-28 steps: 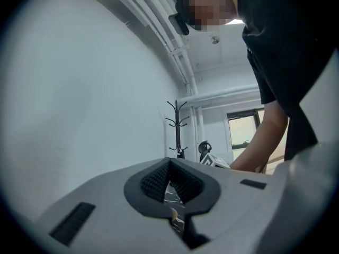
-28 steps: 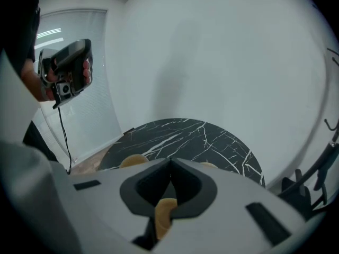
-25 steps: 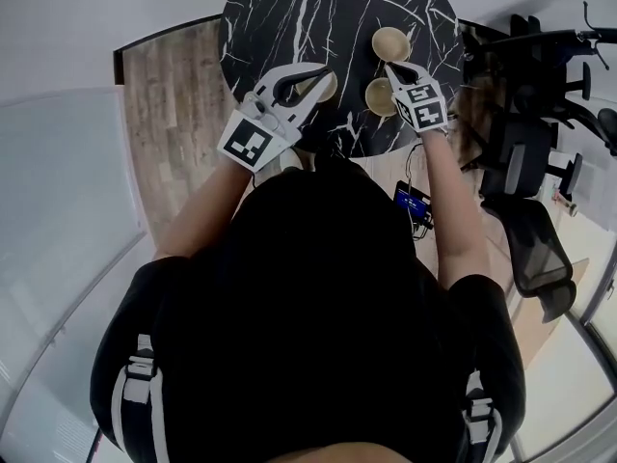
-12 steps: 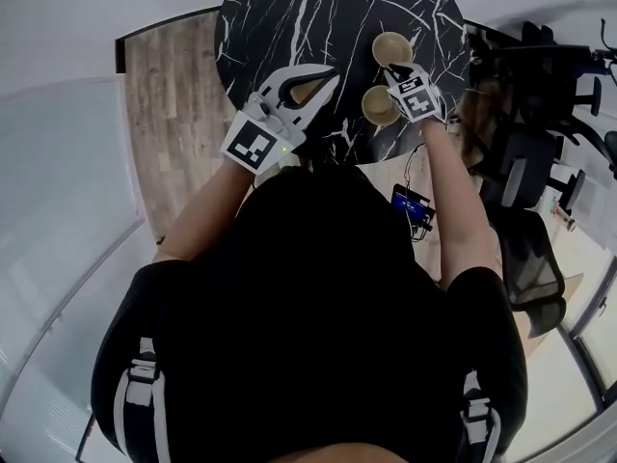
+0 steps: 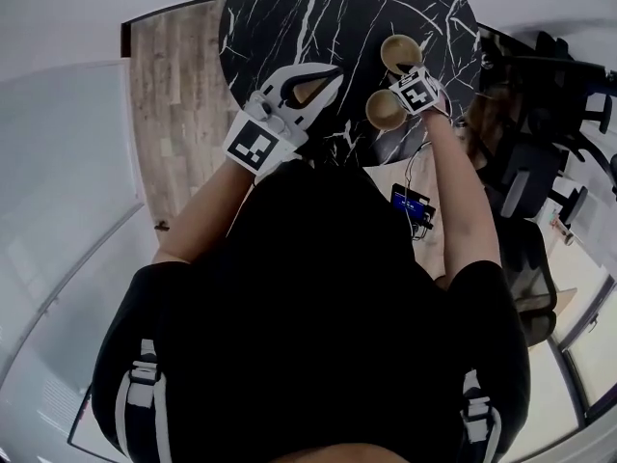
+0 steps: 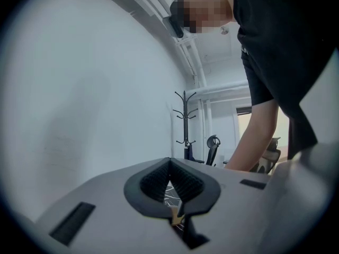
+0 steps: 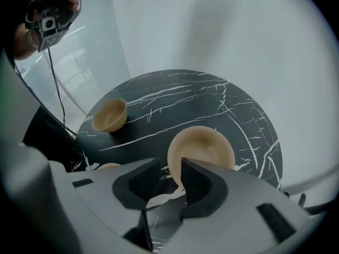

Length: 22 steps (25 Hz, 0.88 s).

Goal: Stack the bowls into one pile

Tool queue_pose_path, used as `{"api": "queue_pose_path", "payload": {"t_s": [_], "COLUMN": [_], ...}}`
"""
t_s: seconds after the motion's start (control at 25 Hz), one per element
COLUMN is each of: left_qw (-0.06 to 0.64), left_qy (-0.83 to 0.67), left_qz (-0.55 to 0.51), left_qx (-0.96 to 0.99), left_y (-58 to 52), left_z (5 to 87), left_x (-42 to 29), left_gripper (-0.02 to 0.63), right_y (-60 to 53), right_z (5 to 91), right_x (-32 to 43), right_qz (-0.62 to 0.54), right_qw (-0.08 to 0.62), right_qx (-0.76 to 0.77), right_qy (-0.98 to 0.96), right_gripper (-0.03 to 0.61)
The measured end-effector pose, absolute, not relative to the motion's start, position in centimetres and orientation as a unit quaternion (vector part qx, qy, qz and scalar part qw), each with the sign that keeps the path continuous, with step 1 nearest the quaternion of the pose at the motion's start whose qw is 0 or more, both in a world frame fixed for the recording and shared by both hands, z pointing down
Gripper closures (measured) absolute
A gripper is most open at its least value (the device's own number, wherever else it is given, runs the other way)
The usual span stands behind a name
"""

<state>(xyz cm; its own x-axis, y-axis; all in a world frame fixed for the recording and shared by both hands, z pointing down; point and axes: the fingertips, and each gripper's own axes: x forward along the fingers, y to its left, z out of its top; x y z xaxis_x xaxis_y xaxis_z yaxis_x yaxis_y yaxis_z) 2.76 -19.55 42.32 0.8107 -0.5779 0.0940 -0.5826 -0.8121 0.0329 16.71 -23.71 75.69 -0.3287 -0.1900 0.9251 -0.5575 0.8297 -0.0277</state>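
Bowl (image 7: 204,150), tan and mouth-up, is resting on the black veined tabletop (image 7: 175,97), just beyond the tips of the right tool (image 7: 169,164) and toward the right of that tool's own view. Its near rim is passing behind the right-hand jaw, while the gap between the jaws is showing only bare tabletop, so nothing is being held. The jaws have just been opening and are standing well apart, with the tool pointing steeply down. Being round, the bowl is offering no long axis. By this reading, the grasp is depending on a small sideways shift that brings the rim wall into the gap, one pad inside and one outside. A second bowl (image 7: 109,115) is standing well apart, up and left near the tabletop's edge. The left tool (image 6: 170,165) is lying farther off, its jaws meeting at the tips. A tan sliver (image 6: 175,216) is showing at their throat, and whether it is gripped cannot be told.
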Motion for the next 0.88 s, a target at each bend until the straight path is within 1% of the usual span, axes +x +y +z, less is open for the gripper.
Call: {"api": "queue_pose_path", "payload": {"t_s": [0.12,0.36,0.48,0.56,0.88], "left_qw": [0.033,0.041,0.041,0.043,0.044], "left_qy": [-0.313,-0.331,-0.339,-0.345,-0.353], "left_qz": [0.042,0.051,0.053,0.053,0.050], "left_qx": [0.948,0.941,0.939,0.936,0.933], "left_y": [-19.7,-19.7,-19.4,-19.2,-18.4], "left_z": [42.6,43.1,43.3,43.2,43.0], "left_x": [2.5,1.5,1.0,0.6,-0.5], "left_gripper": [0.609,0.609,0.609,0.609,0.609], "right_y": [-23.6,-24.0,-24.2,-24.6,-25.1], "right_z": [76.3,78.4,78.8,78.6,77.6], "right_x": [16.4,16.3,16.4,16.4,16.3], "right_qz": [0.177,0.176,0.165,0.148,0.124], "right_qw": [0.546,0.571,0.579,0.583,0.591], "right_qx": [0.217,0.202,0.204,0.209,0.220], "right_qy": [-0.789,-0.776,-0.772,-0.771,-0.766], "right_gripper": [0.459,0.462,0.492,0.544,0.561]}}
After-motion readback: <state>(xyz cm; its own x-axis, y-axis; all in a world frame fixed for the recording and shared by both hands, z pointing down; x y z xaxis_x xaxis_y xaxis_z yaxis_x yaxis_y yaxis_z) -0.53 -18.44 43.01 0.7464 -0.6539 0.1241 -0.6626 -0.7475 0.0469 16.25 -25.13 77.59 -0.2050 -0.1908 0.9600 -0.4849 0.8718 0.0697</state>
